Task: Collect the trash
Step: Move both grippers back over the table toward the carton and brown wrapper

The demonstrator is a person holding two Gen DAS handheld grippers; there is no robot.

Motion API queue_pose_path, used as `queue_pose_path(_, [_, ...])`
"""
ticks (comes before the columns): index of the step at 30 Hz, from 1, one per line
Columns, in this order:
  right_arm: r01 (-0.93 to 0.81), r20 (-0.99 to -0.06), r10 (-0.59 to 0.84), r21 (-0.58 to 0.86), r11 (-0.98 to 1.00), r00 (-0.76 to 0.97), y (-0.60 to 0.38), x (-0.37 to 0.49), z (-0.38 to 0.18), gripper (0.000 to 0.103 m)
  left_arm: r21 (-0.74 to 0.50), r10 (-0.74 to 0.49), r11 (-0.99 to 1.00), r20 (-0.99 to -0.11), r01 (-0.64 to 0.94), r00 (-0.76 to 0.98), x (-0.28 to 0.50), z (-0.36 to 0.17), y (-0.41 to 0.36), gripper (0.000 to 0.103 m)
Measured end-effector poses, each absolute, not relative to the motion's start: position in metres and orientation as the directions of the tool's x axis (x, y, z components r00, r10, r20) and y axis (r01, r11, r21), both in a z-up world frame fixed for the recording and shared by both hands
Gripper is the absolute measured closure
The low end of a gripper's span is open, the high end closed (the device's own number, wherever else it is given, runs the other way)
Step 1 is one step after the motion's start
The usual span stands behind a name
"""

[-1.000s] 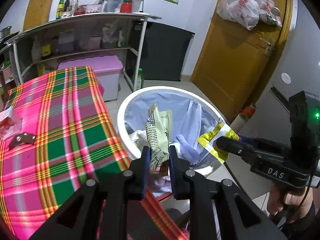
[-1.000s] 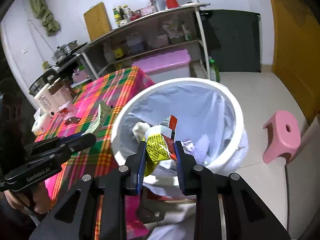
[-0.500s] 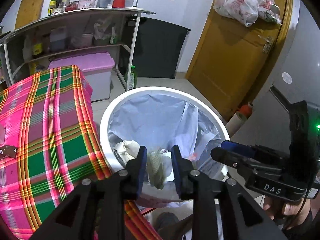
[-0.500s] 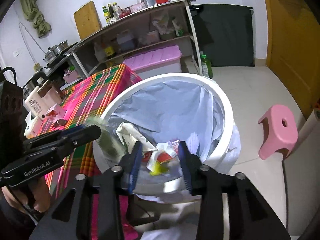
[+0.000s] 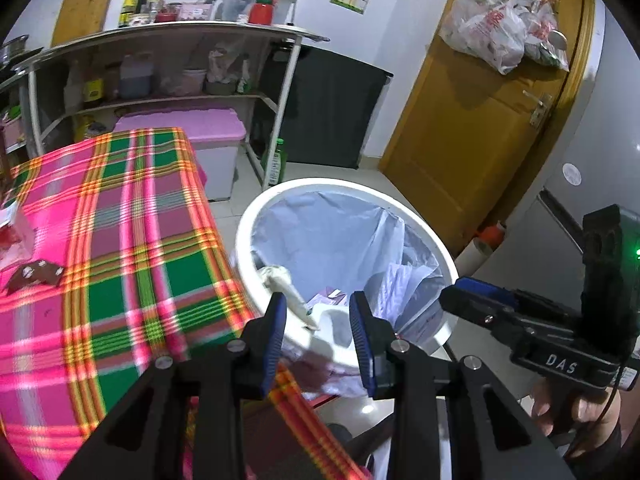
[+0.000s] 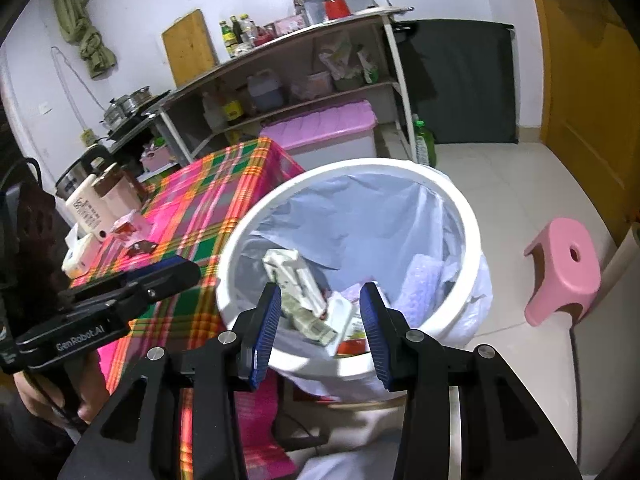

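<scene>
A white trash bin point(image 5: 424, 236) point(image 6: 468, 216) with a pale blue liner stands beside the table. Several wrappers lie inside it point(image 6: 300, 284), including a pale green-white packet point(image 5: 280, 280). My left gripper point(image 5: 318, 316) is open and empty, just above the bin's near rim. My right gripper point(image 6: 320, 308) is open and empty, above the bin's near rim. A brown wrapper point(image 5: 34, 274) point(image 6: 142, 247) and a red-and-white wrapper point(image 6: 128, 226) lie on the plaid tablecloth point(image 5: 132, 240).
A pink stool point(image 6: 564, 268) stands on the floor right of the bin. A shelf rack point(image 5: 168, 68) with bottles, a pink-lidded box point(image 5: 192, 128) and a green bottle point(image 6: 424, 144) are behind. A kettle and appliance point(image 6: 100, 196) sit at the table's far end. An orange door point(image 5: 480, 120) is at right.
Both grippers opened wide. The green packet fell from the left and the yellow-red wrapper from the right into the bin. Both views shifted slightly.
</scene>
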State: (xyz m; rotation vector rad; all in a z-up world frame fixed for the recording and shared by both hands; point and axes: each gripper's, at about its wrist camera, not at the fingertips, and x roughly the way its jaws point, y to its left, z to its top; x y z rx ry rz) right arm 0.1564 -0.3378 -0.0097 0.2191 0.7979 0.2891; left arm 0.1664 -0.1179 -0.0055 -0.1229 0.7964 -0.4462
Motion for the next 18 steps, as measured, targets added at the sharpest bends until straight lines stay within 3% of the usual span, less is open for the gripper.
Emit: queue_pose_path(18, [-0.358, -0.66, 0.453, 0.285, 0.889, 0.6, -0.263, 0.136, 0.002, 0.061, -0.248, -0.329, 0.944, -0.644, 0.218, 0.69, 0.124, -0.001, -0.056, 0.069])
